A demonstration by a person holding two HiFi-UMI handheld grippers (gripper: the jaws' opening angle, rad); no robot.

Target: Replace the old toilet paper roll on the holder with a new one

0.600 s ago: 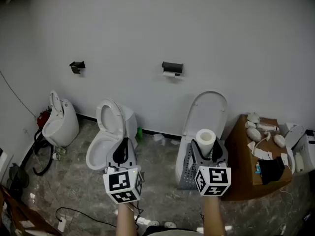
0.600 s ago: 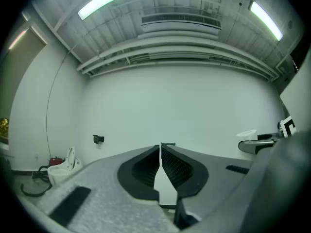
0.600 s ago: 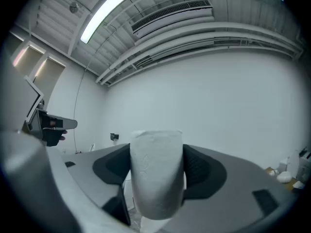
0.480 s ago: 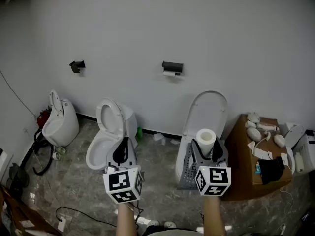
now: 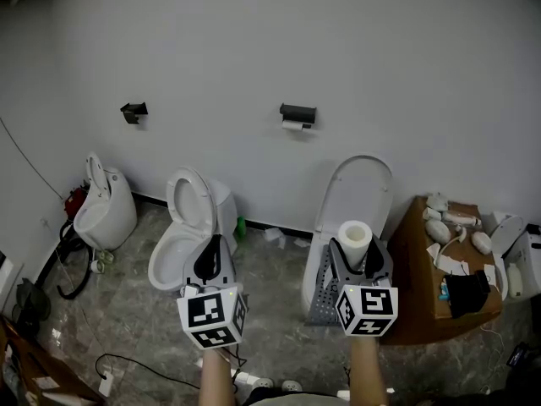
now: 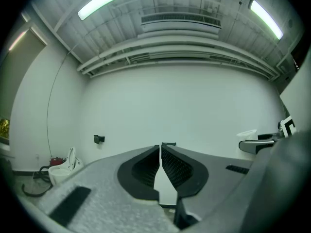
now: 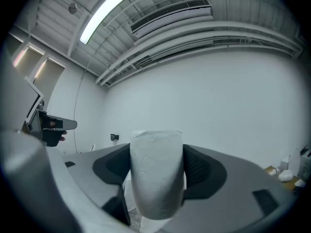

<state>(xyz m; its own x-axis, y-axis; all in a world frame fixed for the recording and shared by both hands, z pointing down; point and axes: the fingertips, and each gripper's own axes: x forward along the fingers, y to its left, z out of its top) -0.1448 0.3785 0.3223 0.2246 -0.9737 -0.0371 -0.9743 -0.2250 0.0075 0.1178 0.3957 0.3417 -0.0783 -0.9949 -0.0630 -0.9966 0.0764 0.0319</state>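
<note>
A black paper holder (image 5: 297,113) is fixed to the white wall, with a short strip of old paper (image 5: 292,126) hanging under it. My right gripper (image 5: 354,259) is shut on a full white toilet paper roll (image 5: 354,238) that stands upright between its jaws; in the right gripper view the roll (image 7: 156,173) fills the gap between both pads. My left gripper (image 5: 214,260) is shut with nothing in it, its jaws meeting in the left gripper view (image 6: 160,152), where the holder (image 6: 168,143) shows just past the tips. Both grippers point level at the wall, well short of it.
A second black holder (image 5: 133,112) is on the wall to the left. Three white toilets (image 5: 183,231) stand along the wall, one (image 5: 349,201) right under my right gripper. A wooden table (image 5: 429,290) with small white parts is at the right. Cables (image 5: 72,269) lie on the floor at left.
</note>
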